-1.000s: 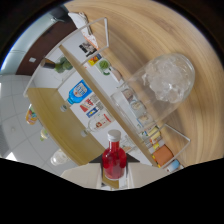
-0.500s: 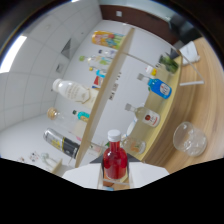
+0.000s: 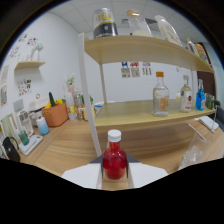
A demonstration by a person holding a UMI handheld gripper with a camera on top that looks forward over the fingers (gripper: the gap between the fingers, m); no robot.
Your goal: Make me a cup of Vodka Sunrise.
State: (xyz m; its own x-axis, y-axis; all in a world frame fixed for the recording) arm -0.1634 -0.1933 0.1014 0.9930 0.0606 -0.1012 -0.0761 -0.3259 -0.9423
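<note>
A small red bottle [image 3: 114, 161] with a white cap stands upright between my gripper's [image 3: 115, 172] two fingers, which are shut on its sides. Just beyond it rises a wooden two-level shelf [image 3: 145, 119] on a wooden table. On the lower level stands a clear bottle with an orange cap [image 3: 160, 95], with a further clear bottle [image 3: 186, 97] and a blue bottle [image 3: 200, 95] to its right. A clear glass [image 3: 197, 150] shows faintly on the table, right of the fingers.
The top shelf level holds several tall bottles, one with a dark label [image 3: 104, 22]. Left of the shelf sit an orange pot [image 3: 55, 114], a pale blue cup [image 3: 42, 127] and small jars. A white wall with pinned pictures lies behind.
The view has swung from steeply tilted to level, now facing the shelf front. The red bottle has kept its place between the fingers throughout.
</note>
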